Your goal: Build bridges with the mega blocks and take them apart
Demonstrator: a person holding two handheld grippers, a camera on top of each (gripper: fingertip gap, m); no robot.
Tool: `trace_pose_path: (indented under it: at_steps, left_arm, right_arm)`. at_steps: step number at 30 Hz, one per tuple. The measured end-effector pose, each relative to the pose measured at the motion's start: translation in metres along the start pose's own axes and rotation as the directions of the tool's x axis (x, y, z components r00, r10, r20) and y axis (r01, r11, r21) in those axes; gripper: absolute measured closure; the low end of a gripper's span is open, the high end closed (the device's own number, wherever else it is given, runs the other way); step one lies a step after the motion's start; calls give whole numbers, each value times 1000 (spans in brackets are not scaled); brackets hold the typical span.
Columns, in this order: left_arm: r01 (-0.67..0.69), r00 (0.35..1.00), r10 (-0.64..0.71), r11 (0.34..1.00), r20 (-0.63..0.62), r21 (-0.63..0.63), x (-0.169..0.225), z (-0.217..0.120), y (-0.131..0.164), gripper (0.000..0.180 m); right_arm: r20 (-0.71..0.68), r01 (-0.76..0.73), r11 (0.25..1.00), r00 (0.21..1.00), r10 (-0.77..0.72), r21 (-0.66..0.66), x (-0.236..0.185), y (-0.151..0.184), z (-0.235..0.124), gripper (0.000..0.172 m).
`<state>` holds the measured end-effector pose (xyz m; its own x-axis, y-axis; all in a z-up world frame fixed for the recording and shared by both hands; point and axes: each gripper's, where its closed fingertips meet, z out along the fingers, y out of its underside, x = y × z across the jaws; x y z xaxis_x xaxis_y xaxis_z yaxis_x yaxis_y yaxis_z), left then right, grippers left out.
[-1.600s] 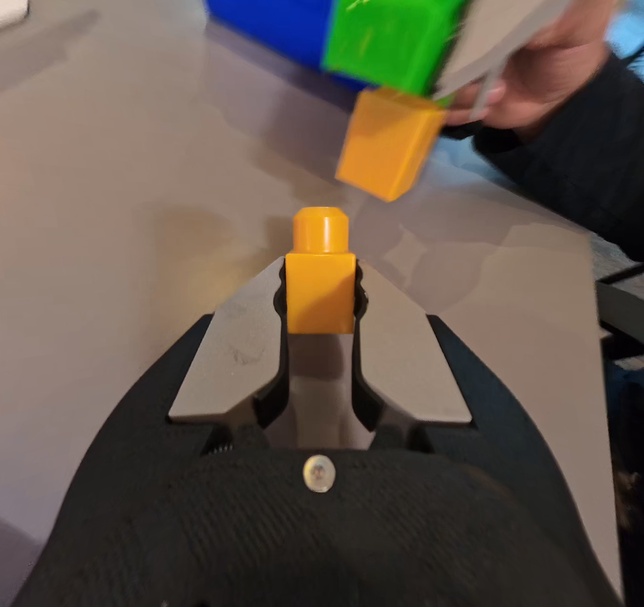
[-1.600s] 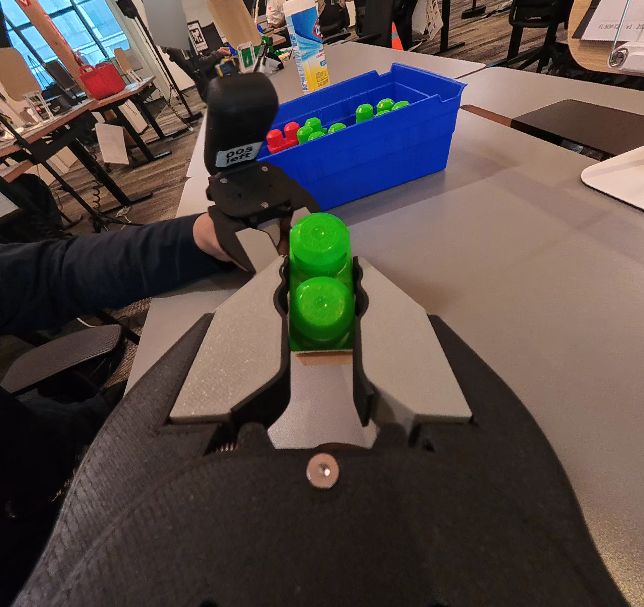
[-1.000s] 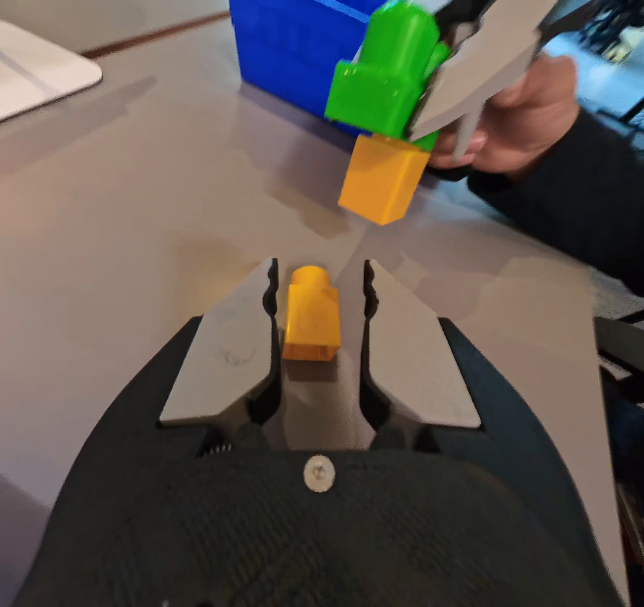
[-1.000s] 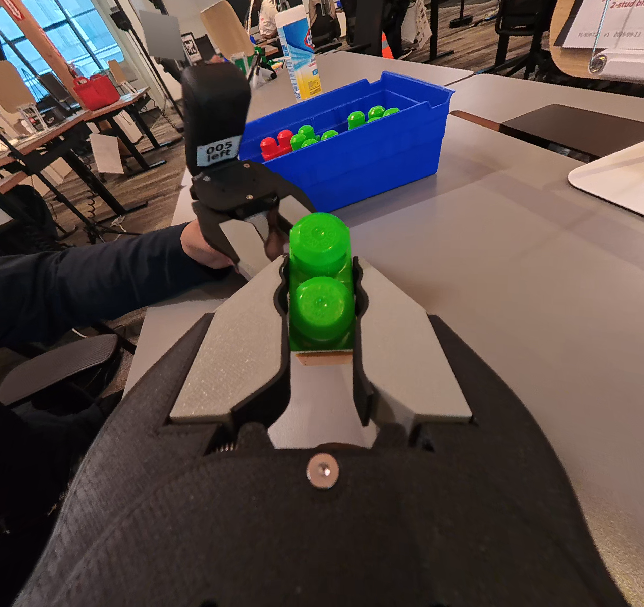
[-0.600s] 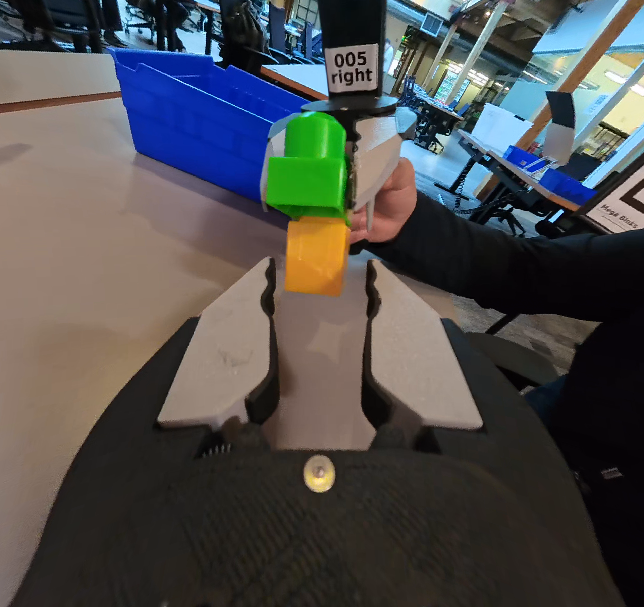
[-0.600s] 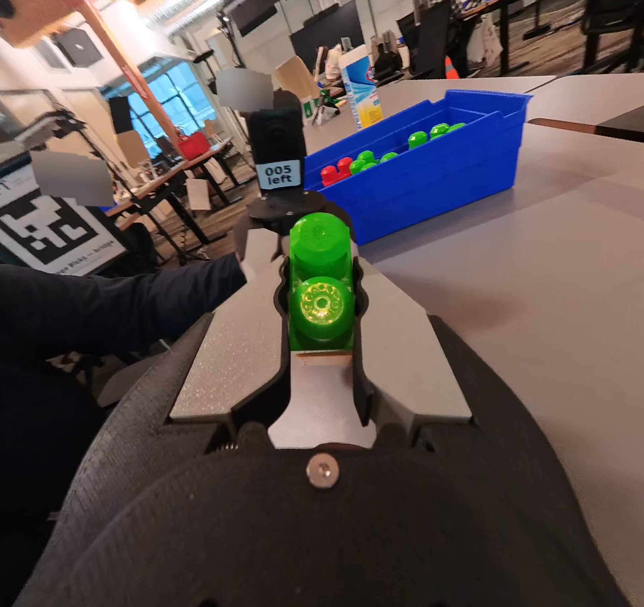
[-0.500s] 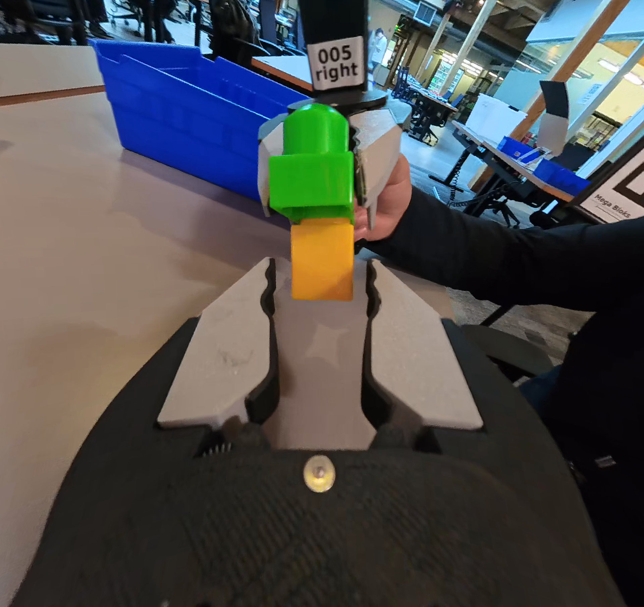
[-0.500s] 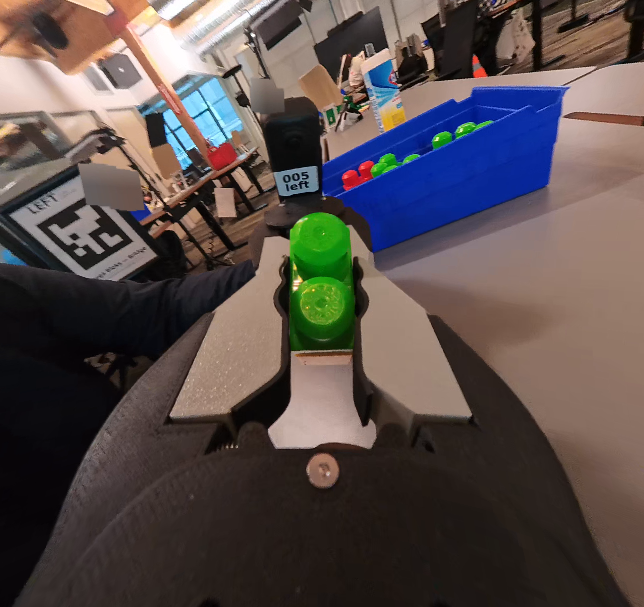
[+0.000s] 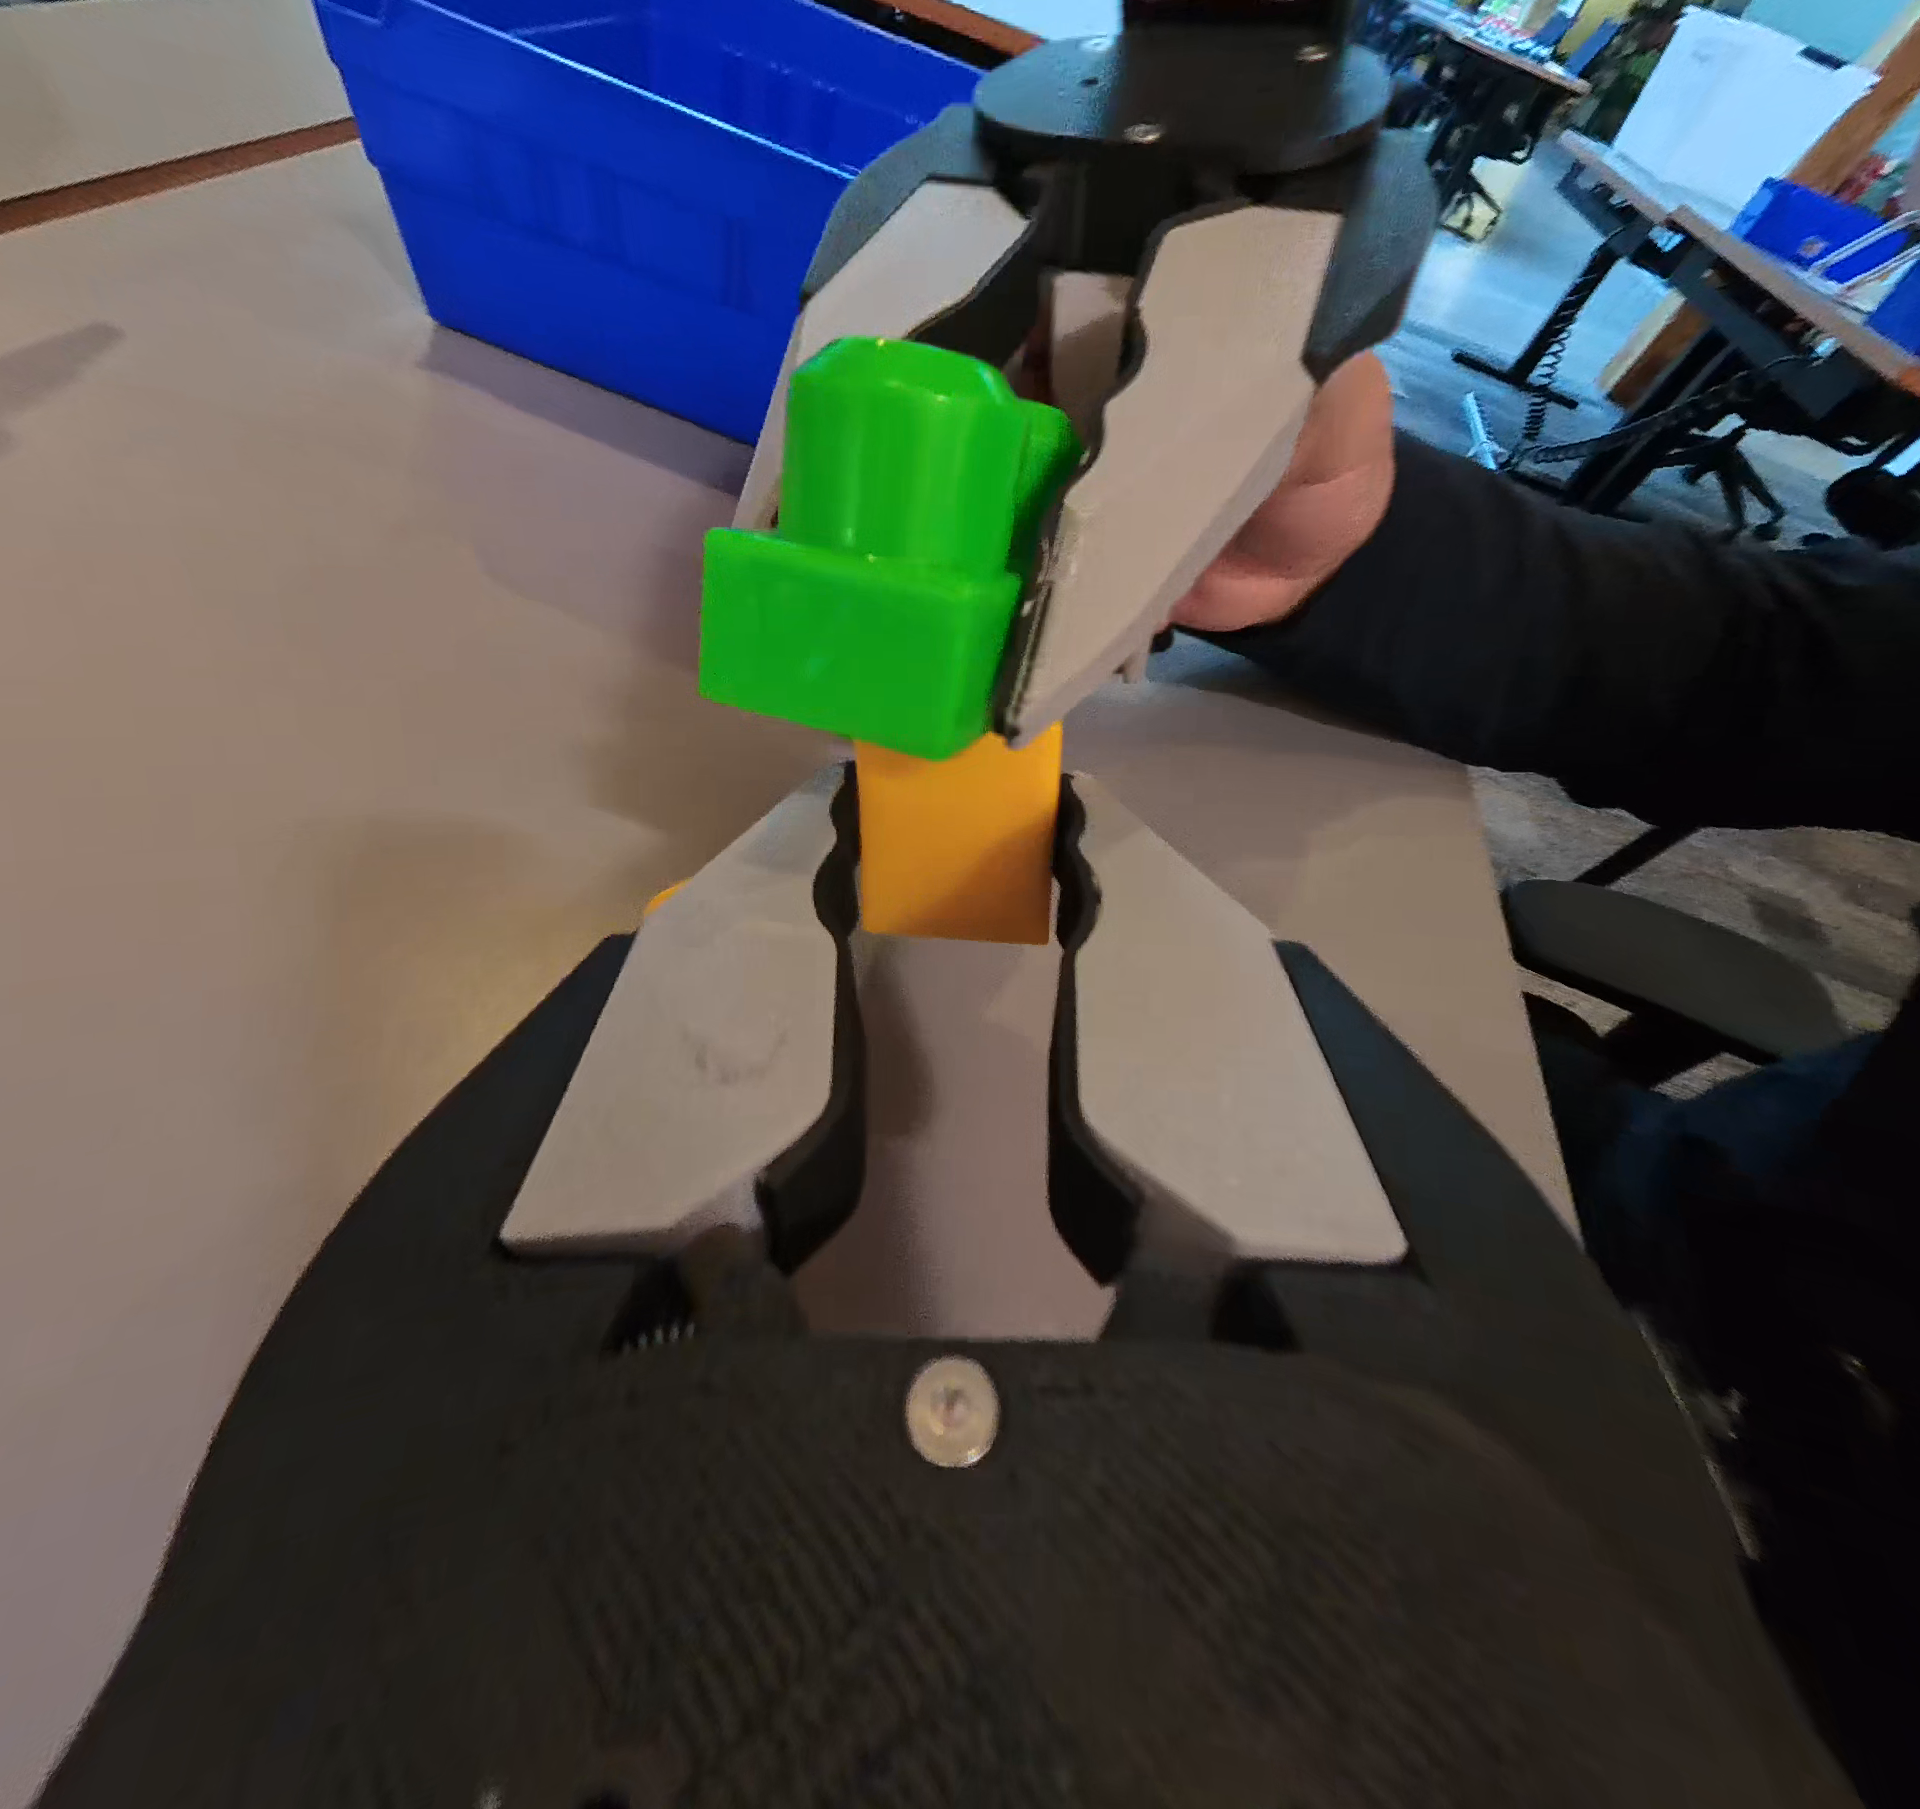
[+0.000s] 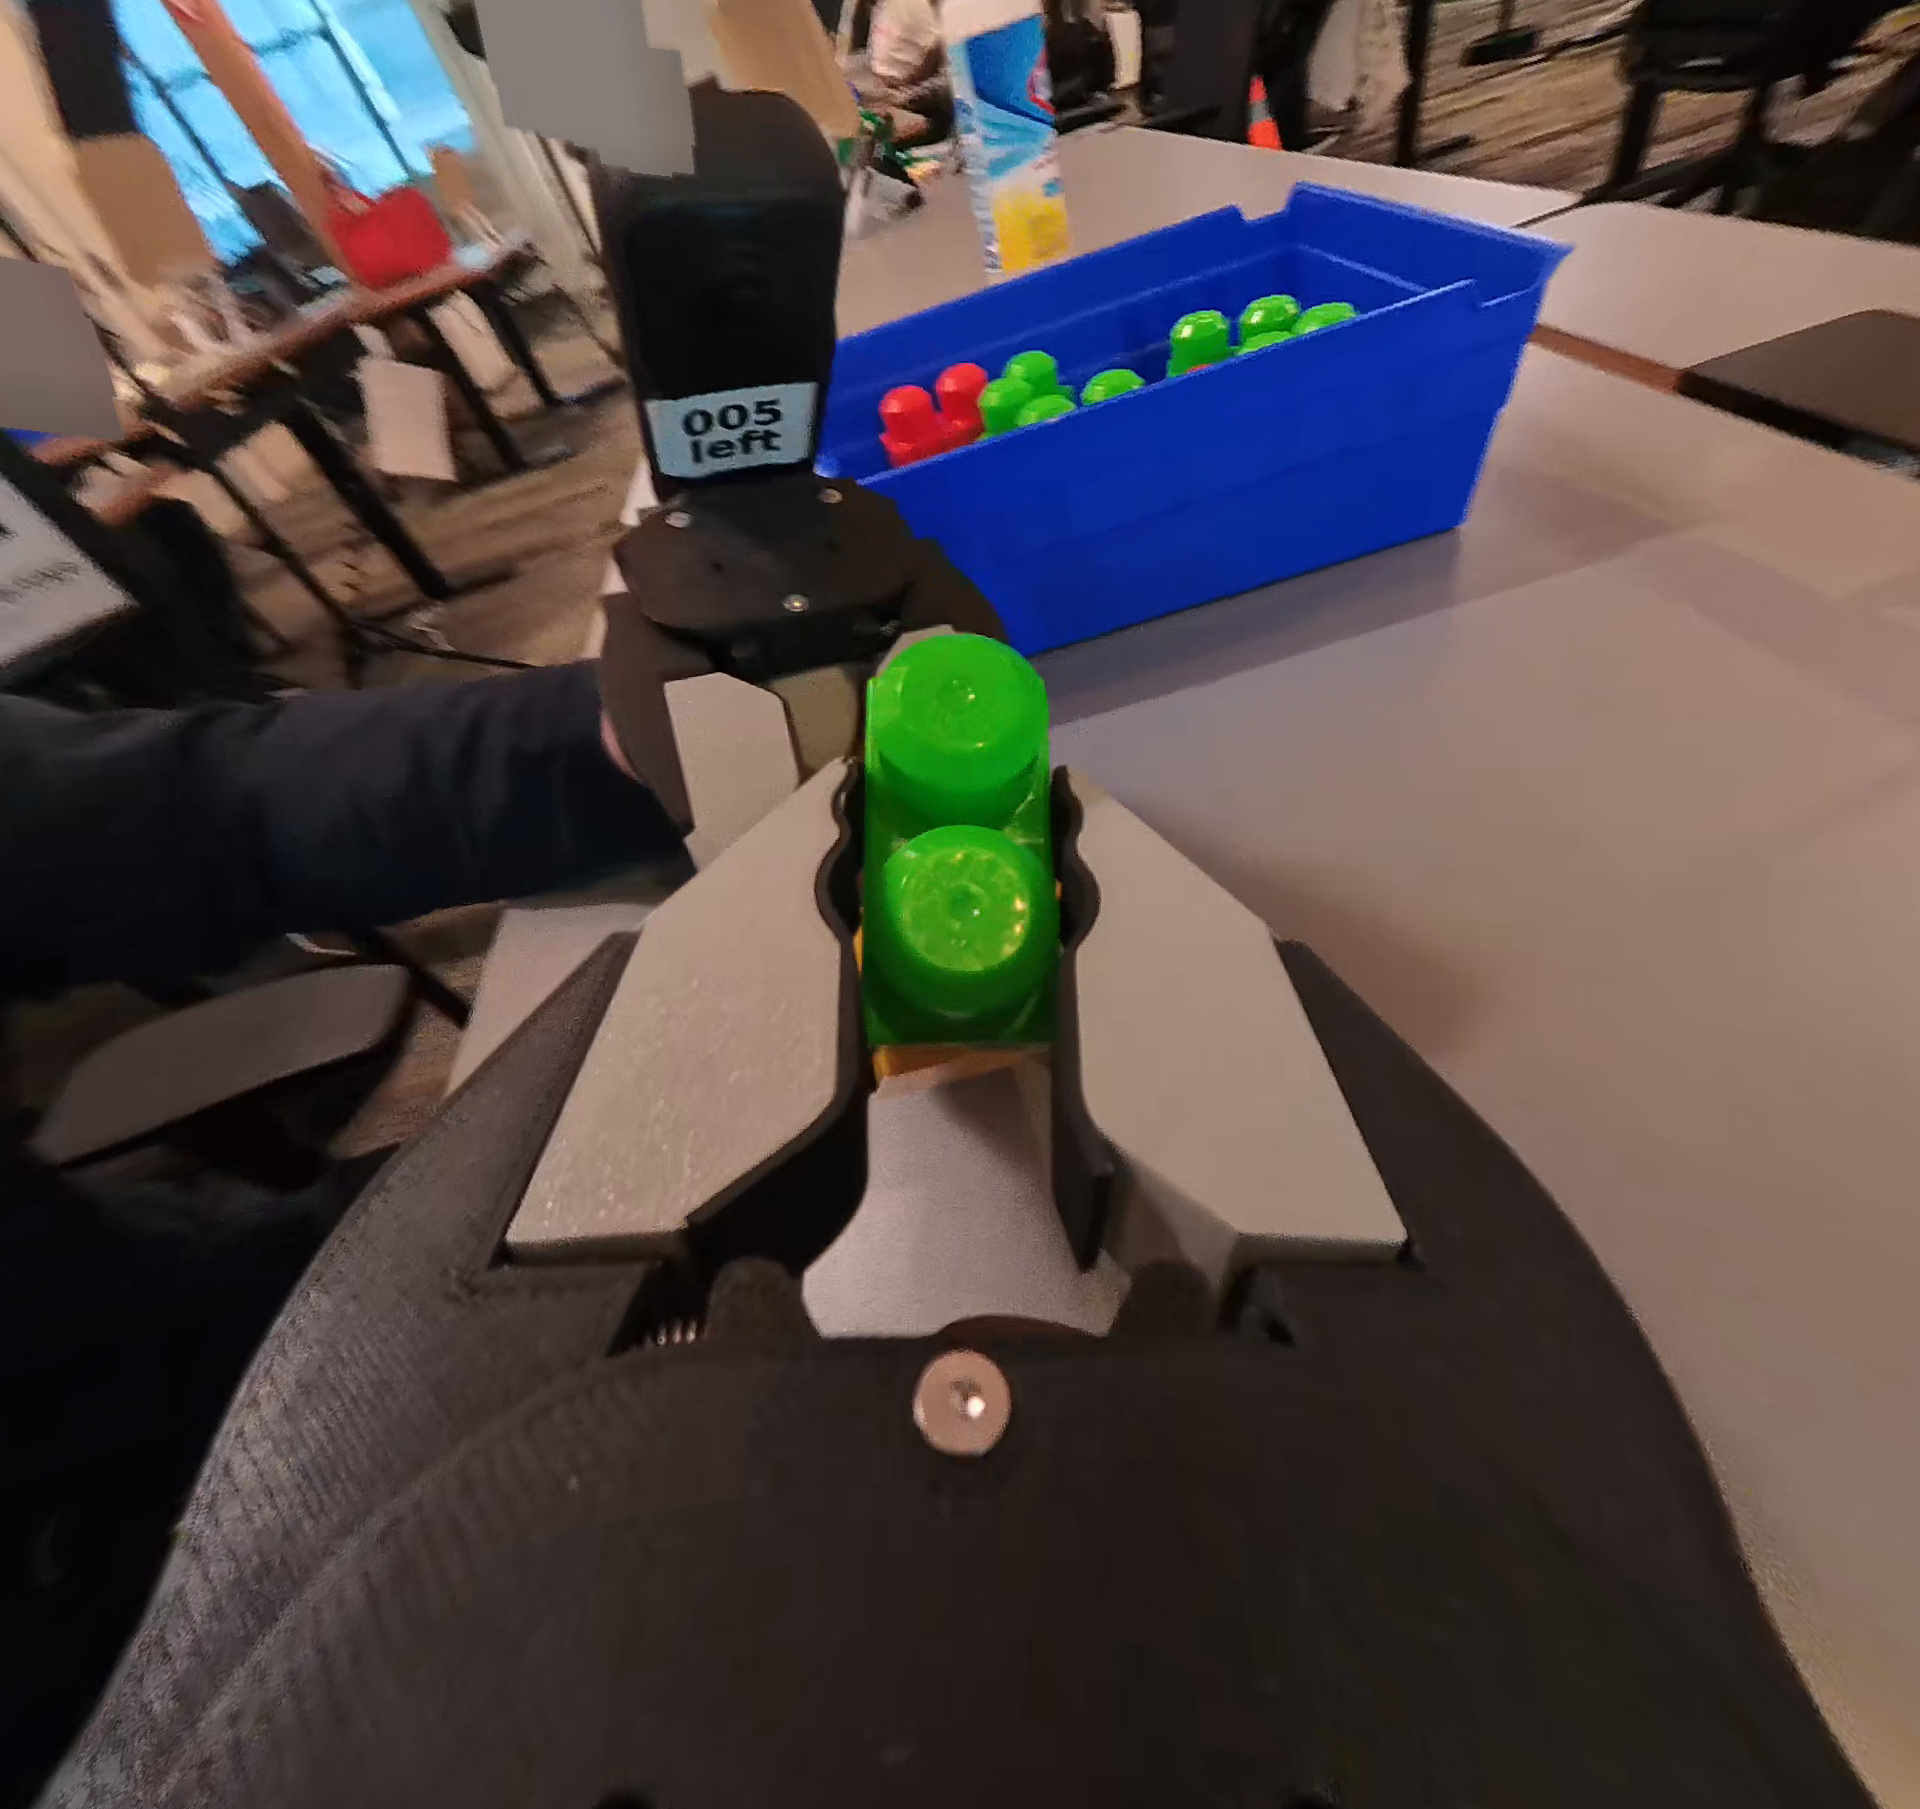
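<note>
Open-plan office, grey tabletop [image 9: 260, 616] with a blue plastic bin [image 10: 1247, 471] of red and green blocks at the back. Right gripper [image 10: 956, 886] is clamped on the sides of a green two-stud plastic block [image 10: 956, 824], lifted off the table, presumably to brace it. Left gripper [image 9: 954, 855] has both pads against the orange block [image 9: 951, 850] plugged underneath, placed to pull it off.

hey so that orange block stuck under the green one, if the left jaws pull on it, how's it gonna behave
The orange block looks like stiff moulded plastic, so it probably won't deform between the left gripper jaws. Its smooth, glossy faces could slip. Plugged under the green block held by the right gripper, it likely resists, then pops free.
</note>
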<state>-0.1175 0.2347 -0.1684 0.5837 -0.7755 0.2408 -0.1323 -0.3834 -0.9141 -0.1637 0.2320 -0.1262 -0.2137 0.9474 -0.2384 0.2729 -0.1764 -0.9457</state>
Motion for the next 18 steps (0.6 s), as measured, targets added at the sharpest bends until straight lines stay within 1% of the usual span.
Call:
trace_pose_path:
  at_steps: [1,3,5,7,8,9,11,12,13,14,15,17,18]
  left_arm:
    - [2,1000,-2,1000,14,-1,-2,0,0,146]
    - [20,998,-18,999,52,-36,-11,-1,7,146]
    - [54,997,-53,998,55,-23,-15,-2,8,146]
    - [92,996,-92,996,18,11,-14,-3,3,146]
    - [97,995,-97,995,12,36,-13,-4,-1,146]
    - [94,995,-96,994,22,54,-15,-5,-3,146]
    - [95,994,-98,994,47,57,-21,-7,-2,146]
    - [98,993,-102,993,59,62,-23,-8,-3,146]
    - [100,992,-105,992,65,74,-25,-9,-4,146]
    - [104,992,-110,991,61,84,-25,-10,-5,146]
    - [109,992,-114,990,58,94,-25,-11,-7,146]
    - [106,990,-115,988,83,108,-29,-13,-9,146]
    - [104,989,-114,989,91,107,-30,-14,-9,146]
  right_arm:
    - [-43,20,1000,999,-20,0,3,-1,0,140]
    - [-172,73,997,983,-67,29,16,-11,-8,140]
    - [-289,120,990,953,-93,78,29,-26,-28,140]
    - [-431,212,970,891,-142,120,39,-46,-56,140]
    - [-503,266,956,847,-172,121,43,-57,-73,140]
    - [-593,320,941,781,-195,111,49,-67,-93,139]
    - [-755,380,924,619,-217,45,63,-80,-137,140]
    - [-803,386,922,552,-224,8,69,-83,-157,139]
    - [-854,404,914,466,-232,-28,74,-86,-178,140]
    - [-882,419,907,411,-231,-42,77,-89,-196,139]
    - [-894,409,912,398,-205,-27,80,-88,-209,139]
    - [-912,339,941,383,-149,-11,93,-79,-231,139]
    - [-926,304,952,352,-135,-23,102,-74,-242,139]
